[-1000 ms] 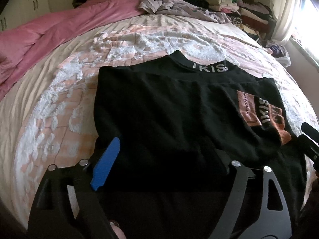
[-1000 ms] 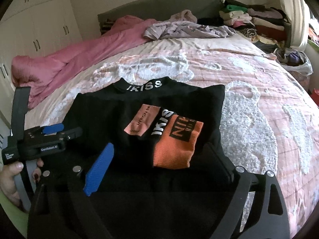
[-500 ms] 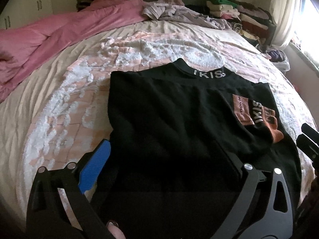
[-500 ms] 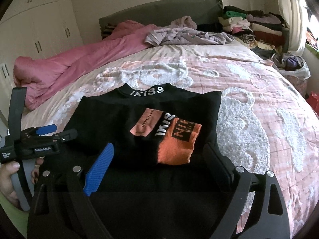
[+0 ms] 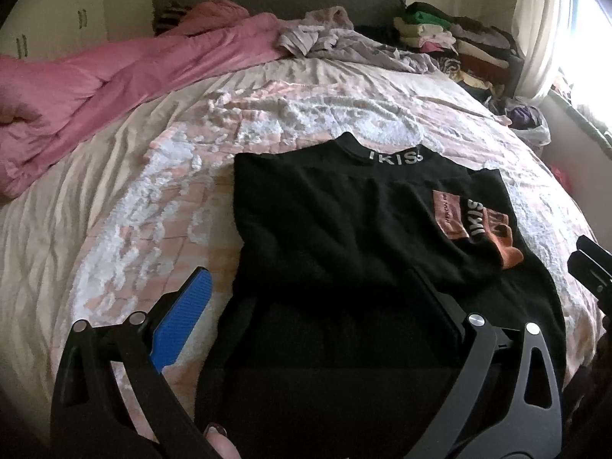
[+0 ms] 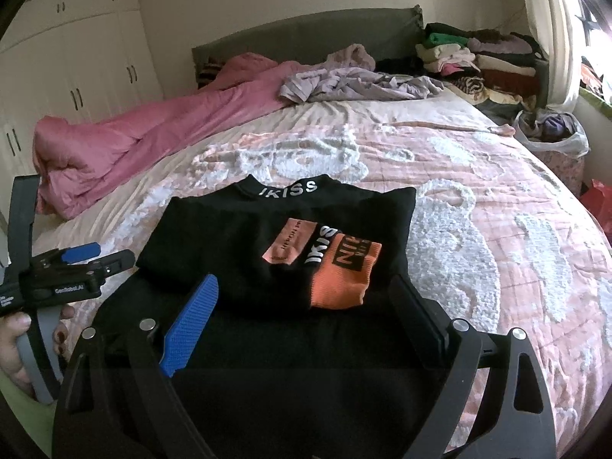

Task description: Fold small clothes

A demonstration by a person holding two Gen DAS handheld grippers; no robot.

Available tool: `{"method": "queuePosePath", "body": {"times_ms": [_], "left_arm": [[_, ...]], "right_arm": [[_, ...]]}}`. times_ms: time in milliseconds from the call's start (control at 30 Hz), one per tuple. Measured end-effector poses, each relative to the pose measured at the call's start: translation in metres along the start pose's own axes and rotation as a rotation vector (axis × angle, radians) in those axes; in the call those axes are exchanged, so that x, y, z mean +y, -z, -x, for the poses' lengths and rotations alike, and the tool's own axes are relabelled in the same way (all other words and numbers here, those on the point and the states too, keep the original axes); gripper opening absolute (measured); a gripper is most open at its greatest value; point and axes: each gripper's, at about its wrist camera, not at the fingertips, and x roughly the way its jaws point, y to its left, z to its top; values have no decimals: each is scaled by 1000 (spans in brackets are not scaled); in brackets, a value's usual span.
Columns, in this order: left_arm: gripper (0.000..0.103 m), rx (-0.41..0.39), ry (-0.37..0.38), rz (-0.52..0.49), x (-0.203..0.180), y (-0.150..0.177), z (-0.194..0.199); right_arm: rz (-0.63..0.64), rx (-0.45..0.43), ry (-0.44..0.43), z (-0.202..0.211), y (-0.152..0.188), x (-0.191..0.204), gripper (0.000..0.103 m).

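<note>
A black garment [image 5: 344, 237] with an "IKISS" collar band lies on the bed, its sleeves folded inward, an orange and pink cuff [image 5: 478, 225] on top. It also shows in the right wrist view [image 6: 237, 244] with the orange cuff [image 6: 340, 275]. My left gripper [image 5: 310, 290] is open and empty, hovering over the garment's near left part. My right gripper [image 6: 302, 298] is open and empty over the near edge, just below the cuff. The left gripper also shows at the left of the right wrist view [image 6: 95, 256].
The bed [image 6: 497, 199] has a pink and white textured cover. A pink duvet [image 5: 95, 80] lies at the far left, a lilac garment [image 5: 344, 42] at the head, folded clothes [image 6: 470, 53] stacked at the far right. A plastic bag [image 6: 554, 130] sits beside the bed.
Both grippers have drawn back and up from the garment. The left gripper has shifted left, its blue finger now over the bedcover. The garment has not moved.
</note>
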Motion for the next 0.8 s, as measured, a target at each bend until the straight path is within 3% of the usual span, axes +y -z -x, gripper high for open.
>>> {"method": "queuePosePath", "body": {"times_ms": [800], "left_arm": [[93,-21,-66,0,44,35,51]], "right_arm": [[-9,-18,28,59,27,1,91]]}}
